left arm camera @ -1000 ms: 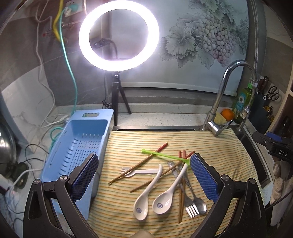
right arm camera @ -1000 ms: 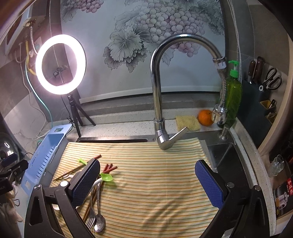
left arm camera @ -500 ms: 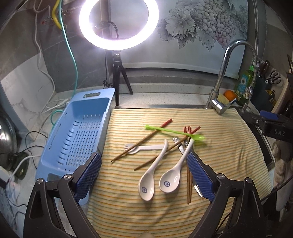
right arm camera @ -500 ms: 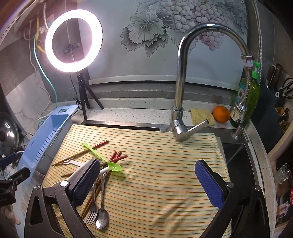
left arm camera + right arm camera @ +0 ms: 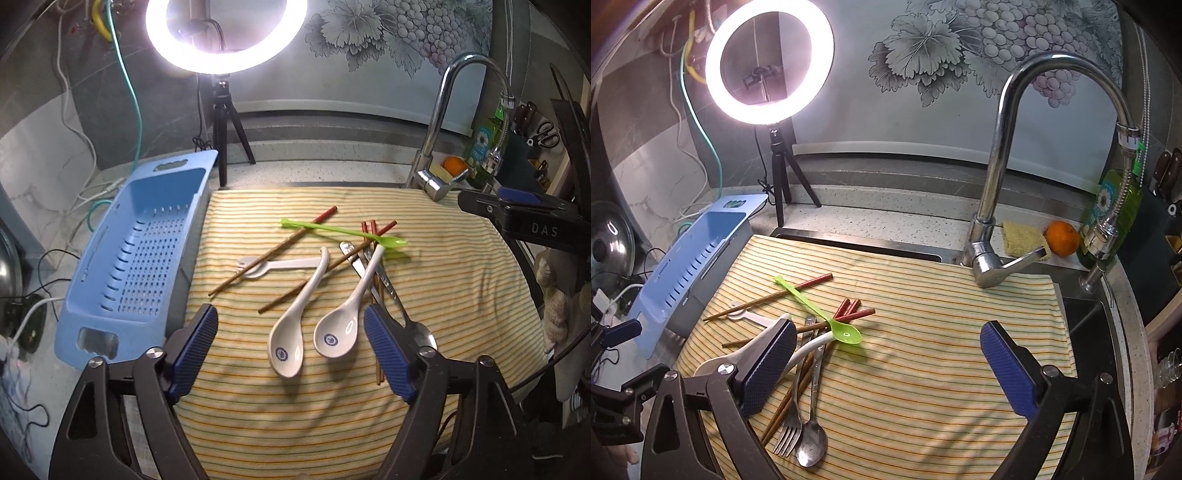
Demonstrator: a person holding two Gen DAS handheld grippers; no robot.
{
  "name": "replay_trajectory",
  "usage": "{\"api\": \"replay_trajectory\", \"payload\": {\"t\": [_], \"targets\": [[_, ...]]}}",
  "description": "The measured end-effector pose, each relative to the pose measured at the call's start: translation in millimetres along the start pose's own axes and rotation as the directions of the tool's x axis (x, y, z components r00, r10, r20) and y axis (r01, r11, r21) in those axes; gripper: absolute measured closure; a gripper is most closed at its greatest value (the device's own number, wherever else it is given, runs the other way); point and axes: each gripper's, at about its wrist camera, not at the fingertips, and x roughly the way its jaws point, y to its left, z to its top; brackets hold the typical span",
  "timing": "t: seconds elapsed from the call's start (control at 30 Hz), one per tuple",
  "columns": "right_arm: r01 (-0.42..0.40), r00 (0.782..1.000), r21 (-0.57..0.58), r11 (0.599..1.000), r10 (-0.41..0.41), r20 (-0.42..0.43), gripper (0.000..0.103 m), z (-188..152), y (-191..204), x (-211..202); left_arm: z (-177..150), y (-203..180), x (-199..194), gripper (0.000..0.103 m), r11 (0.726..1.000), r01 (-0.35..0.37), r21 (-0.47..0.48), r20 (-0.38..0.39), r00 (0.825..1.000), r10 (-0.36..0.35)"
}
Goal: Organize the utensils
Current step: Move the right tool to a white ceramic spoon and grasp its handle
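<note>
Ceramic spoons (image 5: 312, 317): two, white, near edge of striped cloth (image 5: 461, 295).
Left hand-held gripper (image 5: 291, 347): closing around them, not touching.
Right hand-held gripper (image 5: 886, 365): spread, closing, empty.
Next: pinch one spoon, carry to blue basket (image 5: 122, 258).

Ring light (image 5: 225, 35) glaring; fisheye edges warped, dark.
</note>
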Motion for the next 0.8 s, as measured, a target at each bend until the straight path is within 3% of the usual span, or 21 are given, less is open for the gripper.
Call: {"api": "replay_trajectory", "payload": {"t": [0.17, 0.23, 0.3, 0.37, 0.5, 0.63, 0.8], "targets": [[-0.106, 0.992, 0.041, 0.993, 0.109, -0.064, 0.028, -0.1, -1.2, 18.1, -8.1, 0.4, 8.3, 0.035, 0.999, 0.053, -0.001, -0.037, 0.998, -0.053], [-0.195, 0.972, 0.104, 0.975, 0.206, -0.110, 0.033, -1.0, -7.0, 31.3, -10.3, -0.1, 10.7, 0.040, 0.997, 0.073, 0.002, -0.048, 0.996, -0.073], [-0.265, 0.943, 0.177, 0.948, 0.293, -0.156, 0.046, -3.5, -13.2, 45.9, -12.9, -0.9, 12.1, 0.043, 0.995, 0.097, 0.005, -0.056, 0.994, -0.097], [-0.300, 0.919, 0.229, 0.926, 0.345, -0.192, 0.062, -6.2, -16.0, 57.9, -16.4, -0.9, 15.4, 0.053, 0.991, 0.130, -0.001, -0.068, 0.989, -0.130], [-0.375, 0.858, 0.308, 0.874, 0.454, -0.242, 0.067, -13.9, -11.3, 76.1, -24.0, -2.7, 23.8, 0.059, 0.987, 0.163, -0.003, -0.096, 0.982, -0.162], [-0.427, 0.816, 0.333, 0.841, 0.517, -0.258, 0.073, -13.6, 2.6, 83.2, -30.0, 2.6, 26.3, 0.059, 0.992, 0.127, 0.014, -0.096, 0.988, -0.125], [-0.477, 0.750, 0.373, 0.796, 0.590, -0.298, 0.073, -6.5, 27.8, 104.9, -41.7, 7.0, 31.9, 0.059, 0.994, 0.084, 0.075, -0.114, 0.991, -0.075]]}}
